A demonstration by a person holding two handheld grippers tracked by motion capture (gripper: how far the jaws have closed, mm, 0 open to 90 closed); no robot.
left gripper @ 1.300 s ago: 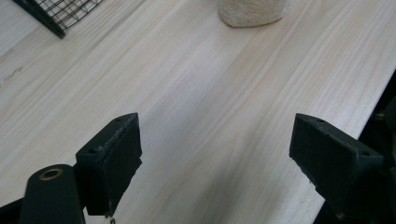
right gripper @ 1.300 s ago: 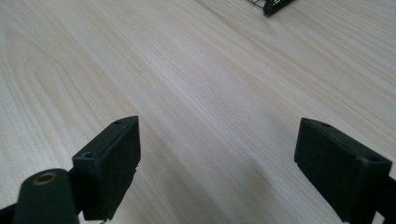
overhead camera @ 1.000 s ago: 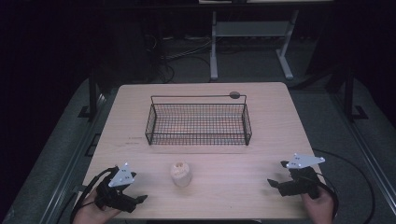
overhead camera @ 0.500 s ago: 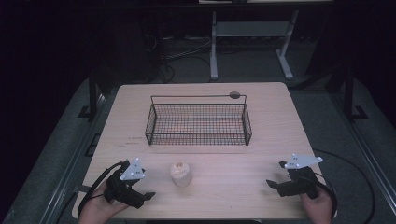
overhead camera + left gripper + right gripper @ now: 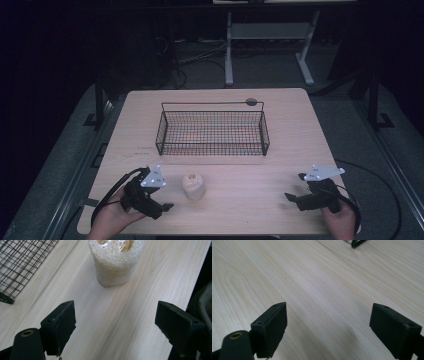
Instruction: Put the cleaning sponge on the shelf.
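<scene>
Ahead, wire basket (image 5: 212, 129) beyond loofah (image 5: 193, 186)

Your left gripper (image 5: 117, 327) stands spread wide, its two black fingers (image 5: 60, 327) rising from the bottom corners of the frame with bare pale desk (image 5: 112, 322) between them. Ahead, at top centre, the loofah piece (image 5: 115, 261) stands upright on the wood, apart from both fingers. The black wire basket (image 5: 20, 262) fills the upper left corner

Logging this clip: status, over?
Left claw open, facing loofah, not touching. Right claw open over bare table. Path clear; wire basket beyond.
</scene>
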